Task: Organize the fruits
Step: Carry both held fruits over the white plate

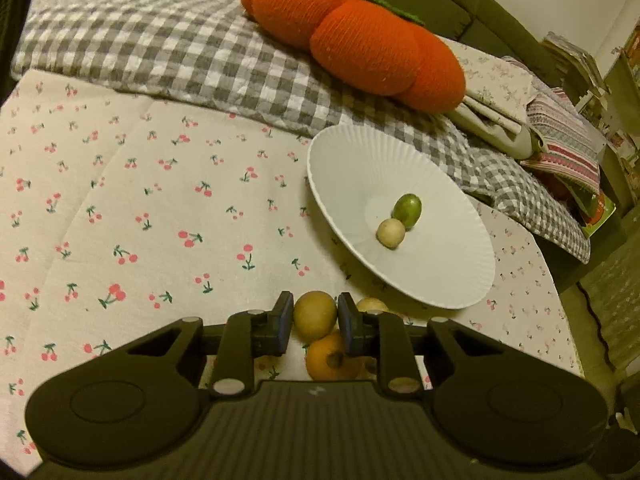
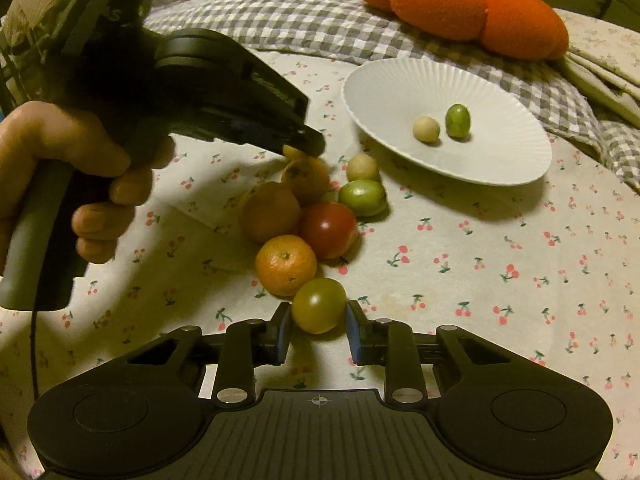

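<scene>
Ten fruits [image 2: 285, 265], one plate [image 2: 384, 76], two cushions [image 2: 472, 4].
</scene>
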`<state>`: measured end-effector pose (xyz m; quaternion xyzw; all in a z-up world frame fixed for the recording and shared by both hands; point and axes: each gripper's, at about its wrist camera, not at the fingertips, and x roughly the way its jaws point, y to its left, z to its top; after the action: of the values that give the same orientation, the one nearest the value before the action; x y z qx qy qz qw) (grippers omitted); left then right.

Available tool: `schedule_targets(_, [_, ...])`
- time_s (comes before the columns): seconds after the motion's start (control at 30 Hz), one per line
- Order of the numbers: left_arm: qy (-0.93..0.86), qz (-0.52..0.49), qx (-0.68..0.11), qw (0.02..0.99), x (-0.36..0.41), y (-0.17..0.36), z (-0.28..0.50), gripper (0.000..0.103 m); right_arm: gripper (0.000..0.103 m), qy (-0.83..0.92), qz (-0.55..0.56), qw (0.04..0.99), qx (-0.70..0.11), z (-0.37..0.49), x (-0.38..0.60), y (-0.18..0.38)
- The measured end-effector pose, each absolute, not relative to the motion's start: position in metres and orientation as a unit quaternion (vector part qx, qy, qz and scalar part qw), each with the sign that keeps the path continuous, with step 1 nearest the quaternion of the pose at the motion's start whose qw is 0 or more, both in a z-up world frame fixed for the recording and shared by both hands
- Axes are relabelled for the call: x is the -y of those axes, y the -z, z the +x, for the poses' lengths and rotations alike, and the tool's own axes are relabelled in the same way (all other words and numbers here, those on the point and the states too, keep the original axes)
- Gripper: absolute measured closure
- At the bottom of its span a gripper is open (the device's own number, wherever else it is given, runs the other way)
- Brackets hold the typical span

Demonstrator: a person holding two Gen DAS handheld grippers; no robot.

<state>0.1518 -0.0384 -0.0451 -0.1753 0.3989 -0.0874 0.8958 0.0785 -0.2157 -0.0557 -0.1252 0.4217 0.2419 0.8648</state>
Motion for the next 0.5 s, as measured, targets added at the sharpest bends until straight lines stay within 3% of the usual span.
schedule_targets(0.5, [0.076, -0.167, -0.378, 0.908, 0.031, 0.024, 0.138, 0.081, 0.077, -0.220, -0.097, 0.883, -0.403, 0.084, 0.233, 0.039])
